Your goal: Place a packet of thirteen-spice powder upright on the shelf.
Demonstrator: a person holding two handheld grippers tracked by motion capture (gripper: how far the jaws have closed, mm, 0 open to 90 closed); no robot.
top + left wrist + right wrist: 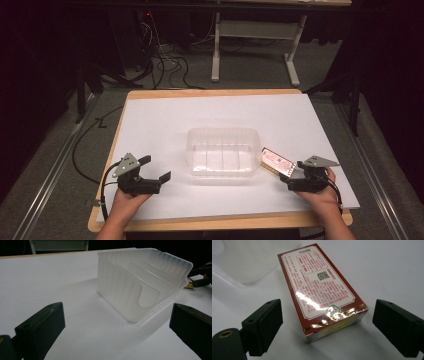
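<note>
The right hand lies low on the table, wrist straight, its right gripper aimed at the near end of the red box. The box lies flat between the jaws, which stand apart from its sides with gaps showing. The left gripper rests wide, the clear tray just ahead, the box beyond it.

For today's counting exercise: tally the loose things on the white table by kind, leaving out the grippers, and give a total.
Clear plastic containers: 1, the ribbed tub at the table's middle.
Red and white boxes: 1, the printed box lying flat to the tub's right.
Total: 2
</note>
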